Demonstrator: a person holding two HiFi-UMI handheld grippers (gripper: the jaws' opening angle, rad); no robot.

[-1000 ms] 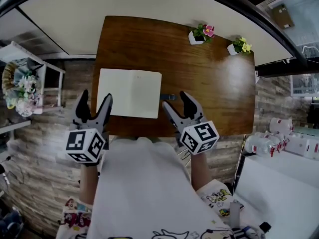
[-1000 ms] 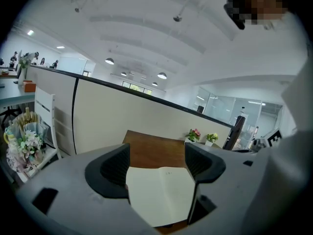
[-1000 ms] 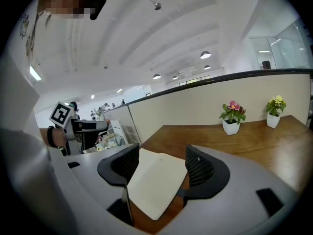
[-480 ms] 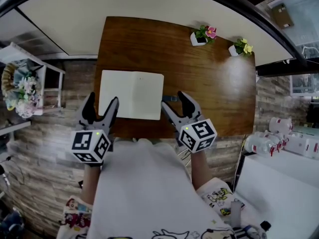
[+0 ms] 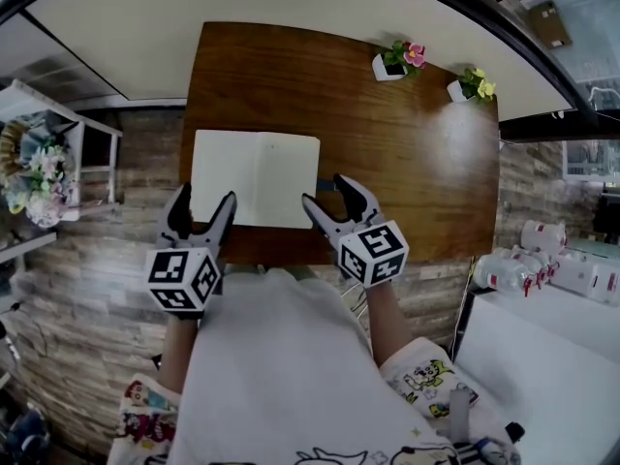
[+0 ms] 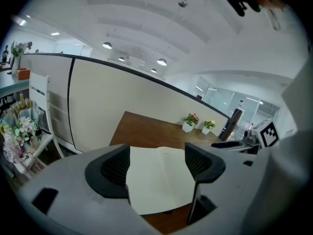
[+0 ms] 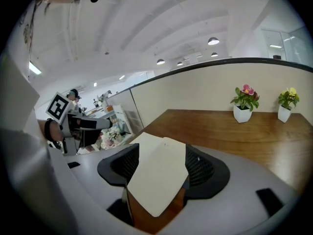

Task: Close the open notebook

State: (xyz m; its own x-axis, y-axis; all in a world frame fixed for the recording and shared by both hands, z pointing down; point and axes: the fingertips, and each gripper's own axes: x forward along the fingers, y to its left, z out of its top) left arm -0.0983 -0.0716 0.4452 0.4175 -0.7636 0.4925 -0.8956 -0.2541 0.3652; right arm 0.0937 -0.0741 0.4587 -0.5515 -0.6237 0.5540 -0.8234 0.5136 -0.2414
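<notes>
The open notebook [image 5: 254,177] lies flat, blank cream pages up, on the left half of the brown wooden table [image 5: 407,163]. My left gripper [image 5: 203,206] is open at the table's near edge, just below the notebook's lower left corner. My right gripper [image 5: 326,194] is open too, its fingers at the notebook's lower right corner. In the left gripper view the notebook [image 6: 159,177] shows between the spread jaws of the left gripper [image 6: 157,164]. The right gripper view has the notebook [image 7: 159,173] between the wide jaws of the right gripper [image 7: 159,166]. Neither holds anything.
Two small white pots with flowers [image 5: 392,63] [image 5: 467,87] stand at the table's far right edge, against a cream partition. A white shelf with a bouquet [image 5: 39,177] is on the left. A white surface with bottles [image 5: 528,269] is on the right.
Both grippers have moved forward and inward towards the notebook. The right one has shifted left up to the notebook's lower right corner. The notebook has stayed open and flat.
</notes>
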